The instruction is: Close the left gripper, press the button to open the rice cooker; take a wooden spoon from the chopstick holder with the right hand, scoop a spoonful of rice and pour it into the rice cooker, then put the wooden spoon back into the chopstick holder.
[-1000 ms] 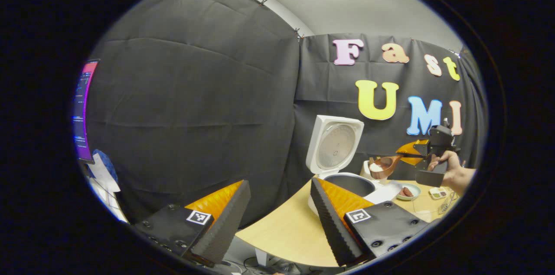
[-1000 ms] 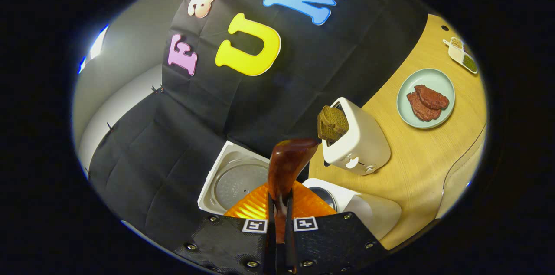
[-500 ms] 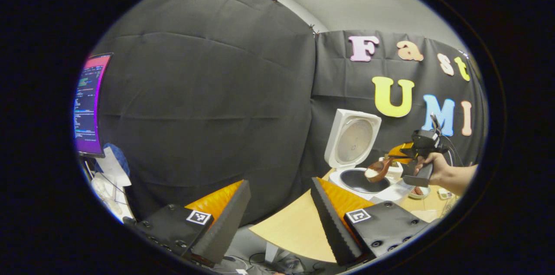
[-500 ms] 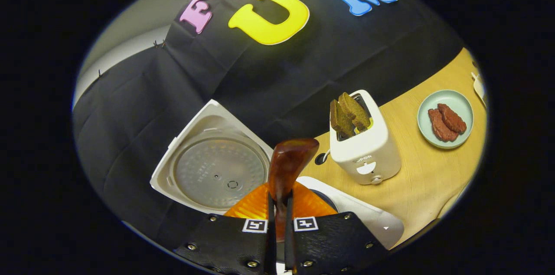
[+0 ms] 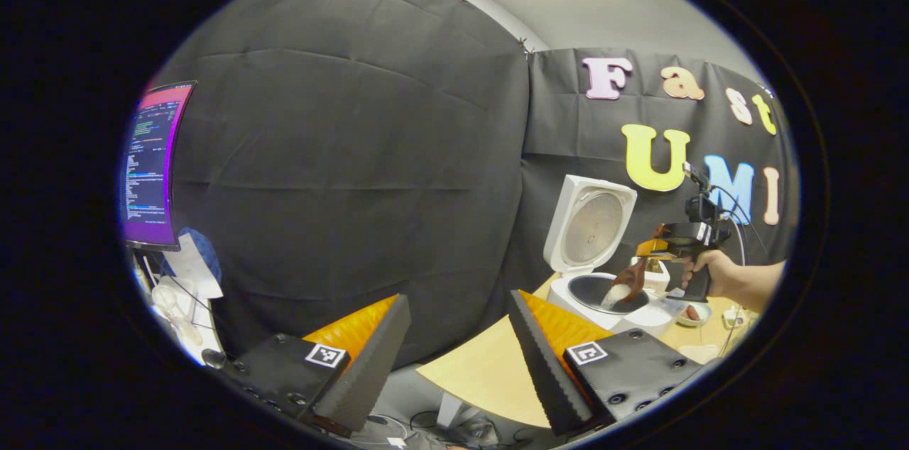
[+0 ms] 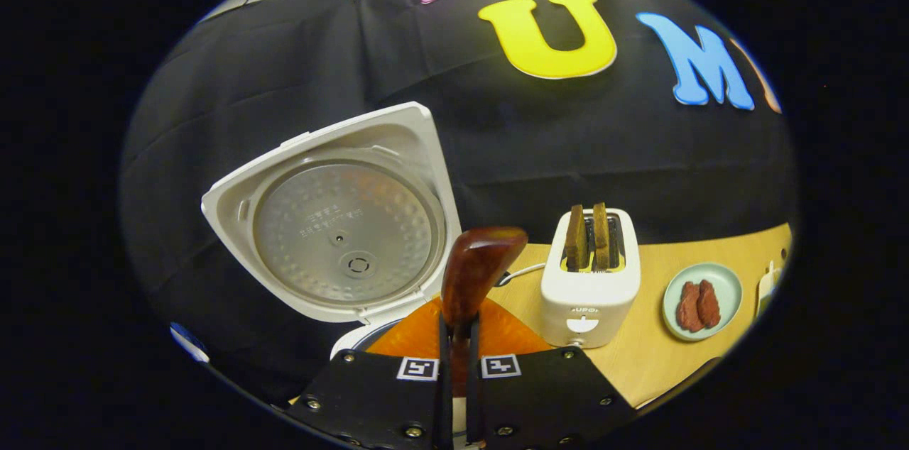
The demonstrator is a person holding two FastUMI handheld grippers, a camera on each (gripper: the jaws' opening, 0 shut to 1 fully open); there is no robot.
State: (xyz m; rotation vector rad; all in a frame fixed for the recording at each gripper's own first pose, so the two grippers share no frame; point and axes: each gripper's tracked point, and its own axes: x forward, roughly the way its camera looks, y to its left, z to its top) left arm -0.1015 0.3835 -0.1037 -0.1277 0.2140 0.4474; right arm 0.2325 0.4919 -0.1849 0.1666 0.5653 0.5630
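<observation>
left gripper (image 5: 454, 343): fingers spread wide with nothing between them, held off the near edge of the pale wood surface (image 5: 483, 379), well apart from the work.
white rice cooker with grey inner pot (image 5: 603, 294): on the surface, ahead and to the right of the left fingers; lid (image 5: 593, 226) swung up and standing near upright behind the pot, so the opening step reads as done. in the right gripper view the lid's ribbed metal underside (image 6: 341, 230) faces the camera, up and left of the fingers.
dark reddish-brown wooden spoon (image 5: 628, 281): bowl tipped down over the pot mouth, long axis slanting from the right gripper down-left into the pot; a white streak of rice (image 5: 609, 296) falls from it. in the right gripper view the glossy back of the bowl (image 6: 479, 265) rises straight ahead, along the fingers' own line.
right gripper (image 6: 454, 365): fingers pressed on the spoon's handle; a hand (image 5: 710, 272) holds it to the right of the cooker.
nearer hand: the right, by far.
step, as judged: pouring under way; return of the spoon not yet done.
chopstick holder: cannot place it.
white toaster with two brown slices (image 6: 591, 280): on the surface, right of the spoon.
pale green plate of reddish pieces (image 6: 701, 301): farther right, apart from the toaster.
</observation>
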